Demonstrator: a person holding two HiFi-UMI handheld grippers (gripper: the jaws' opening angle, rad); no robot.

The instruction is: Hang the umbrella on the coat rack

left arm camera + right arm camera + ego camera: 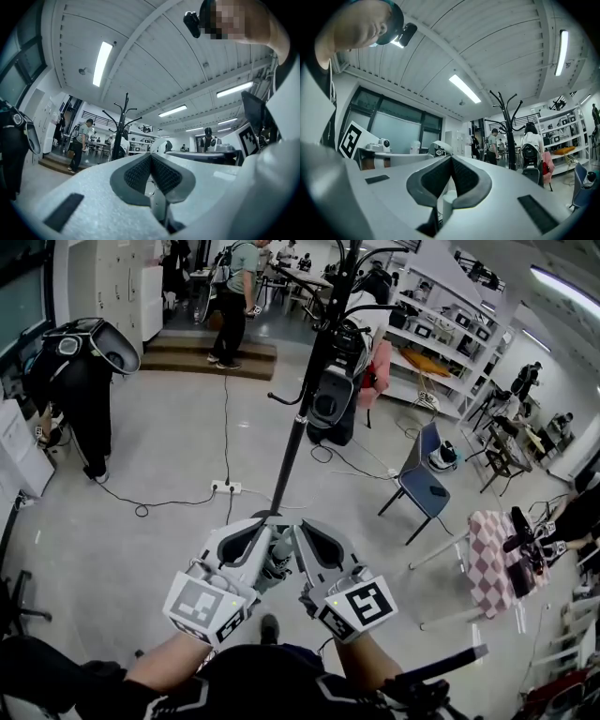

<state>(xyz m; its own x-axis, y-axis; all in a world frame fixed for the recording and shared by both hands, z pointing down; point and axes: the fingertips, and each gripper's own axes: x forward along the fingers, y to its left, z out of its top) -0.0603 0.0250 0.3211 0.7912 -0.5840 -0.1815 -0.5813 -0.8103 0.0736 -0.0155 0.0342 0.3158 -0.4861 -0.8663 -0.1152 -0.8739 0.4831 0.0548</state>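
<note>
Both grippers are held low and close together, the left gripper (265,524) and right gripper (299,525) each with its jaws pressed together on nothing, tips almost meeting. Just beyond them the coat rack (302,418) stands upright on its base, its pole running straight up to curved hooks, with a low hook sticking out on the left side. Left of the rack the grey floor (159,456) lies open, crossed only by a power strip (226,487) and its thin cable, as far as the steps (208,353) where a person in a green shirt (236,292) stands. The right side is tighter: a blue chair (422,486), then a checked-cloth table (489,563). On that table lies a long dark thing that looks like the umbrella (518,531), well apart from the rack, its length pointing away from the grippers; I cannot be sure of it. White shelving (455,329) behind holds boxes and an orange item.
</note>
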